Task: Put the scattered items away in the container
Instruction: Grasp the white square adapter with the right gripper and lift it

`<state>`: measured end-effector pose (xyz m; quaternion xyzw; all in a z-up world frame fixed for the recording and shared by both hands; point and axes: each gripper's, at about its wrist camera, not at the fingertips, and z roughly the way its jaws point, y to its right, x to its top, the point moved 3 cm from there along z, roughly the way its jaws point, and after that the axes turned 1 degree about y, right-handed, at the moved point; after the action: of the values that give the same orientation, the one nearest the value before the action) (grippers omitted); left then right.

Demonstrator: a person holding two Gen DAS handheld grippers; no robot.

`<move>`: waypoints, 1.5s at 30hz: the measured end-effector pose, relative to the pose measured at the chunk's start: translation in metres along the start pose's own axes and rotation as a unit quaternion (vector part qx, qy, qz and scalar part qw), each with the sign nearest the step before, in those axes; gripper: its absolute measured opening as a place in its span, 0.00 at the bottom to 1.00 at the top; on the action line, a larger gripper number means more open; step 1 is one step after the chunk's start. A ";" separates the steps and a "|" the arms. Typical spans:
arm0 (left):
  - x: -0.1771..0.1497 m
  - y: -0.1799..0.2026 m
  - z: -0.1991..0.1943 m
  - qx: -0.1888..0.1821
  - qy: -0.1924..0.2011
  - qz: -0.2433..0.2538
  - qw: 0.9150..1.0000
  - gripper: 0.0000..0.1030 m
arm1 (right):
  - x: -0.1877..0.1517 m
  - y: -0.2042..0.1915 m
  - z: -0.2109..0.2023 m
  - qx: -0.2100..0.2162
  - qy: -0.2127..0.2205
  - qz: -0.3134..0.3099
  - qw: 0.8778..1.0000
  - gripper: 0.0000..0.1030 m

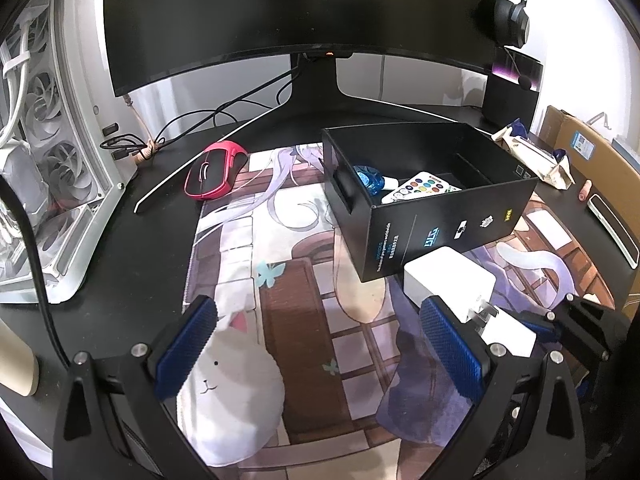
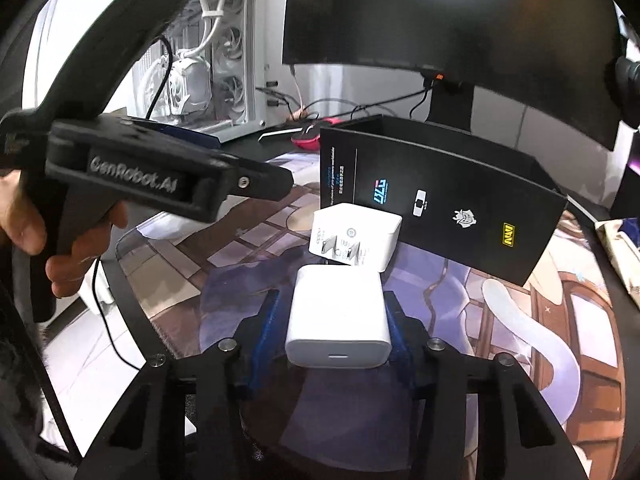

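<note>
A black open box (image 1: pixel 452 216) stands on the printed desk mat; it also shows in the right wrist view (image 2: pixel 440 200). Inside it lie a white remote with coloured buttons (image 1: pixel 420 188) and a blue round item (image 1: pixel 366 179). A white charger with folded prongs (image 2: pixel 356 238) lies on the mat against the box's front wall, and shows in the left wrist view (image 1: pixel 448 286). My right gripper (image 2: pixel 334 320) is shut on a second white charger (image 2: pixel 340 320), held just in front of the first. My left gripper (image 1: pixel 316 344) is open and empty above the mat, left of the chargers.
A red and black mouse (image 1: pixel 214 174) lies left of the box. A white PC case (image 1: pixel 48 160) stands at the left, a monitor (image 1: pixel 296 12) at the back with cables under it. A cardboard box (image 1: pixel 592 160) and a wrapped packet (image 1: pixel 536 156) sit at the right.
</note>
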<state>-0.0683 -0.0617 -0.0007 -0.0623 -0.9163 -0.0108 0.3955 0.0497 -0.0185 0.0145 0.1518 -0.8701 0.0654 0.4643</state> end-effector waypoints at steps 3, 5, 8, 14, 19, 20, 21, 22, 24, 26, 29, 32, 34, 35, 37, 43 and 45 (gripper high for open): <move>0.000 0.001 0.000 0.000 0.000 0.000 1.000 0.99 | -0.003 0.000 -0.001 0.000 0.017 0.008 1.000 0.42; 0.000 0.000 0.000 0.000 0.001 0.000 1.000 0.99 | -0.003 0.000 -0.001 0.003 0.024 0.010 1.000 0.40; 0.001 0.001 -0.001 0.000 0.003 0.000 1.000 0.99 | -0.003 0.001 0.000 0.012 0.024 0.020 0.999 0.40; 0.000 0.001 0.000 -0.003 0.002 -0.001 1.000 0.99 | -0.003 0.006 -0.004 0.006 0.016 0.016 1.000 0.40; -0.001 0.008 0.003 -0.015 -0.002 0.002 1.000 0.99 | -0.008 0.014 -0.011 -0.012 0.014 0.016 1.000 0.40; -0.001 0.010 0.003 -0.016 -0.003 0.003 1.000 0.99 | -0.009 0.016 -0.013 -0.012 0.013 0.018 1.000 0.40; -0.001 0.011 0.004 -0.018 -0.004 0.005 1.000 0.99 | -0.010 0.018 -0.014 -0.012 0.011 0.019 1.000 0.40; -0.001 0.013 0.004 -0.018 -0.005 0.006 1.000 0.99 | -0.011 0.020 -0.016 -0.014 0.010 0.018 1.000 0.40; -0.001 0.015 0.005 -0.019 -0.006 0.007 1.000 0.99 | -0.013 0.024 -0.019 -0.017 0.008 0.020 1.000 0.40; -0.001 0.018 0.005 -0.023 -0.006 0.009 1.000 0.99 | -0.014 0.029 -0.021 -0.021 0.007 0.024 0.999 0.40; -0.001 0.024 0.006 -0.027 -0.007 0.013 1.000 0.99 | -0.015 0.037 -0.022 -0.028 0.004 0.030 0.999 0.40; -0.001 0.030 0.006 -0.032 -0.008 0.017 0.999 0.99 | -0.017 0.046 -0.026 -0.038 0.002 0.039 0.999 0.40; -0.001 0.035 0.008 -0.038 -0.009 0.021 0.999 0.99 | -0.020 0.054 -0.029 -0.047 0.001 0.043 0.998 0.40; -0.002 0.038 0.009 -0.041 -0.011 0.024 0.999 0.99 | -0.021 0.058 -0.031 -0.049 0.000 0.047 0.998 0.40; -0.003 0.045 0.011 -0.045 -0.012 0.034 0.998 0.99 | -0.023 0.065 -0.034 -0.055 -0.001 0.051 0.997 0.40; -0.004 0.060 0.018 -0.055 -0.019 0.052 0.997 0.99 | -0.029 0.081 -0.041 -0.069 -0.001 0.063 0.996 0.40; -0.004 0.064 0.020 -0.061 -0.021 0.058 0.996 0.99 | -0.030 0.085 -0.043 -0.071 -0.002 0.065 0.995 0.40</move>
<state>-0.0720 0.0028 -0.0195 -0.1396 -0.9169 -0.0419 0.3716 0.0714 0.0788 0.0161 0.0617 -0.8813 0.0335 0.4672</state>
